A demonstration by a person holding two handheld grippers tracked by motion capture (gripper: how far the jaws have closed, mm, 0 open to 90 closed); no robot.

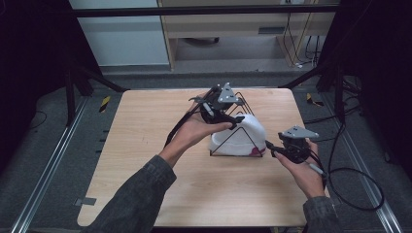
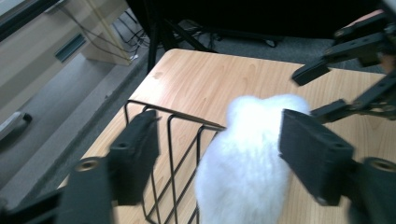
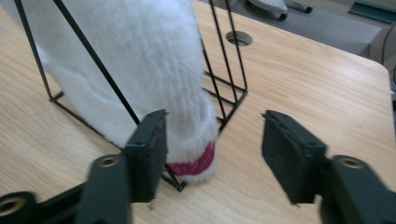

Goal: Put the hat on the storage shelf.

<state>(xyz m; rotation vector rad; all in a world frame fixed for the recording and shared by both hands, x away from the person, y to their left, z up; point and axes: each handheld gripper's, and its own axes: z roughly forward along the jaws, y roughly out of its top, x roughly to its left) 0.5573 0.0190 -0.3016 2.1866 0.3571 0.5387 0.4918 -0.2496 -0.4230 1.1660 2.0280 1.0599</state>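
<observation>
A white fluffy item (image 1: 243, 136) with a red-trimmed end (image 3: 194, 165) lies inside a black wire rack (image 1: 236, 155) on the wooden table (image 1: 145, 145). My left gripper (image 1: 232, 118) hovers over the rack's top, held from the left. In the left gripper view it (image 2: 219, 128) is open, with the fluffy item (image 2: 243, 172) and the rack wires (image 2: 173, 116) below and between the jaws, not pinched. My right gripper (image 1: 270, 147) sits at the rack's right end. Its jaws (image 3: 215, 126) stand open just short of the red-trimmed end, and bare table shows between them.
The right gripper (image 2: 322, 88) also shows open at the upper right of the left gripper view. A round cable hole (image 3: 239, 37) is in the table beyond the rack (image 3: 231, 60). Cables trail off the table's right edge. Dark stand legs flank the table's far corners.
</observation>
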